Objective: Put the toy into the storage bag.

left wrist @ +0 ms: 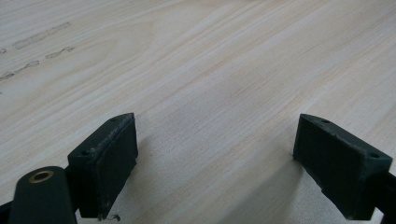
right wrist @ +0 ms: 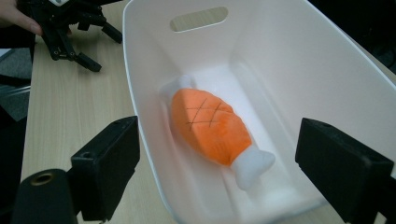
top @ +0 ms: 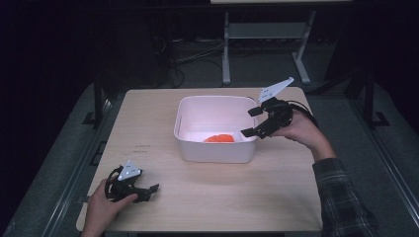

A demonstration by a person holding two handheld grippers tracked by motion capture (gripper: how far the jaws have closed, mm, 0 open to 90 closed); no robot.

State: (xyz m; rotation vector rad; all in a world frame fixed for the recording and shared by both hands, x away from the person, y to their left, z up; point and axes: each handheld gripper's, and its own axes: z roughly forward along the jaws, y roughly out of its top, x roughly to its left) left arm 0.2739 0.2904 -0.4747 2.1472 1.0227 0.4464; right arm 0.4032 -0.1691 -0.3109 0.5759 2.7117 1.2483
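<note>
**Right gripper poised over bin; plush toy lying loose inside**

Item in hand: an orange plush toy [right wrist: 212,128] with white ends and stitched cross-hatching, apparently a soft ham or meat-on-bone. It lies on the floor of the white plastic bin [top: 189,144], angled along the bin's length, one white end toward the wall with the handle slot [right wrist: 199,18]. Nothing touches it.

The right gripper [top: 257,122] is held above the bin's right rim, tilted down and inward. Its jaws stand wide apart and empty, and in the right gripper view they straddle the bin with the toy between and below them. That aim suits a descent onto the toy or a withdrawal after a release; the pictures do not settle which.

The left gripper [top: 146,191] rests low at the near-left of the wooden table [top: 276,197], well apart from the bin. Its jaws are likewise spread, with bare tabletop between them. It appears parked to keep clear of the working side.

Risk, in my judgement: the bin is deep, so a steep approach could knock the rim.
</note>
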